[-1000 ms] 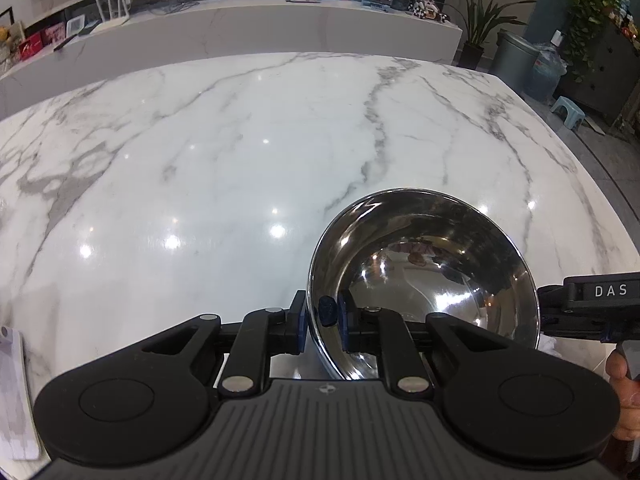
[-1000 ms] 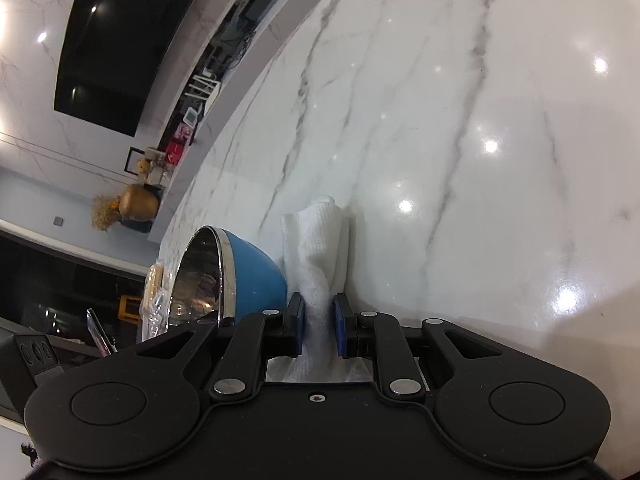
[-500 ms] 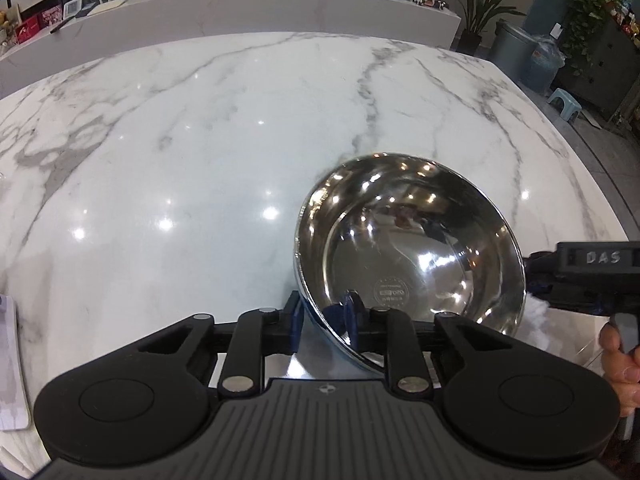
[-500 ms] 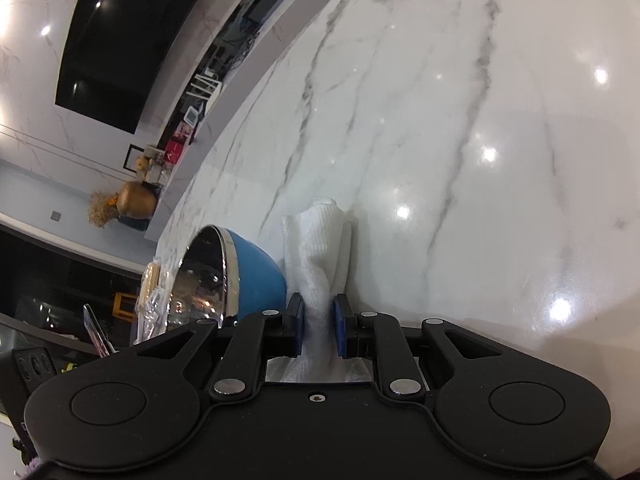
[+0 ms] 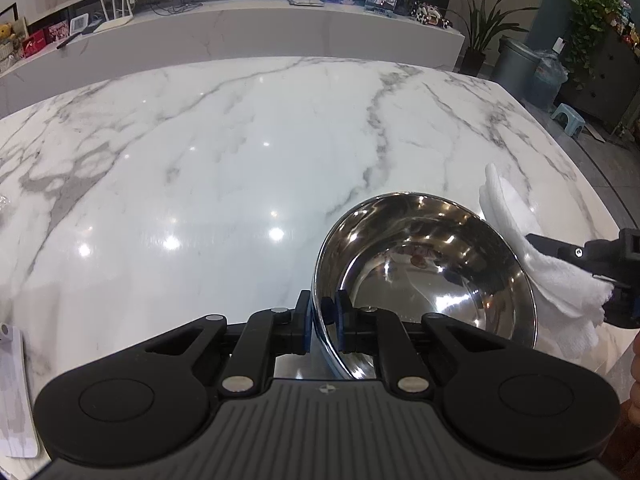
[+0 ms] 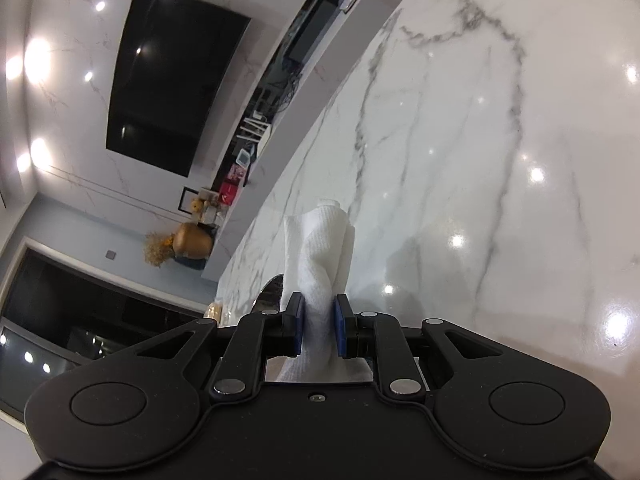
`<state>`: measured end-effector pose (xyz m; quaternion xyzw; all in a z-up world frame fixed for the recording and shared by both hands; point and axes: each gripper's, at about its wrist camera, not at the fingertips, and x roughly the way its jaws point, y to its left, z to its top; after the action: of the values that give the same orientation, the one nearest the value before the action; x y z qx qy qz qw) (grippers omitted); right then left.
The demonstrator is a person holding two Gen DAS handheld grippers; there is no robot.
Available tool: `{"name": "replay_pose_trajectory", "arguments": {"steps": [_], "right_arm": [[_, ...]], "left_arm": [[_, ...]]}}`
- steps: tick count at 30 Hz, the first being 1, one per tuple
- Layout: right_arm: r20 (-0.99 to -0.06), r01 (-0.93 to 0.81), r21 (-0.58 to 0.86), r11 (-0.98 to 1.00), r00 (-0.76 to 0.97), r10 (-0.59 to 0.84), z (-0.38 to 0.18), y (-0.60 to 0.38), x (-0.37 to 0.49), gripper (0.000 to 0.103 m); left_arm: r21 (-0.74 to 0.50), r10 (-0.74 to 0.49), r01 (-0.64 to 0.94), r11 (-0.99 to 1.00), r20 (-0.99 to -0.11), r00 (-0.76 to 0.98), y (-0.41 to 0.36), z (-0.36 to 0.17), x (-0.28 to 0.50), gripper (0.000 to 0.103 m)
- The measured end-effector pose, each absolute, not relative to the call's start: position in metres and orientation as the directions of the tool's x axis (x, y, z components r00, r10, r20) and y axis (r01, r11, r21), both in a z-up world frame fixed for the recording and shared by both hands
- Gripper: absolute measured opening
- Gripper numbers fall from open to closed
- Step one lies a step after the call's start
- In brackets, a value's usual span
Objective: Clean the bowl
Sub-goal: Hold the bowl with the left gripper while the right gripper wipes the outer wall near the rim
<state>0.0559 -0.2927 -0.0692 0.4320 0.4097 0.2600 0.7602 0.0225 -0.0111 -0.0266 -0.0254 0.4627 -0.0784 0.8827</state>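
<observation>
The white marble table with grey veins [image 5: 248, 168] lies bare over most of its width, broad open surface stretching left and ahead of the bowl; its far edge runs along the long white counter [image 5: 248, 36], and its right edge falls off toward the floor just beyond the cloth. A flat white card [image 5: 14, 392] sits at the near left edge.

The left gripper [image 5: 323, 322] has its 2 blue-padded jaws drawn together onto the near left rim of the shiny stainless steel bowl with a blue outside [image 5: 424, 280], 1 pad inside the wall and 1 outside, pressing on it. The bowl is tilted, its mirrored hollow facing the camera, at the table's near right part.

The right gripper [image 6: 319, 326] is clamped on a folded white cloth [image 6: 320, 248], which stands up between the pads and hangs out behind them. In the left wrist view that cloth [image 5: 532, 256] lies just beside the bowl's right rim, whether touching I cannot tell, with the black right gripper [image 5: 592, 264] coming in from the right edge. In the right wrist view only a dark sliver of the bowl's rim [image 6: 270, 290] shows left of the cloth.
</observation>
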Motion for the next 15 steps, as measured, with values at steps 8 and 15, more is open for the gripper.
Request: {"name": "replay_pose_trajectory", "arguments": {"steps": [8,15], "right_arm": [[-0.401,-0.016,0.875,0.484,0.536,0.743,-0.075,-0.292,0.057,0.015],[-0.496,0.032,0.83,0.558,0.502,0.709,-0.084,-0.285,0.048,0.015]], "left_arm": [[-0.113,-0.157,0.112,0.987,-0.814,0.56,-0.012,-0.027,0.025,0.011],[-0.11,-0.152,0.108,0.988,-0.816,0.558,-0.011,-0.028,0.025,0.012]]}}
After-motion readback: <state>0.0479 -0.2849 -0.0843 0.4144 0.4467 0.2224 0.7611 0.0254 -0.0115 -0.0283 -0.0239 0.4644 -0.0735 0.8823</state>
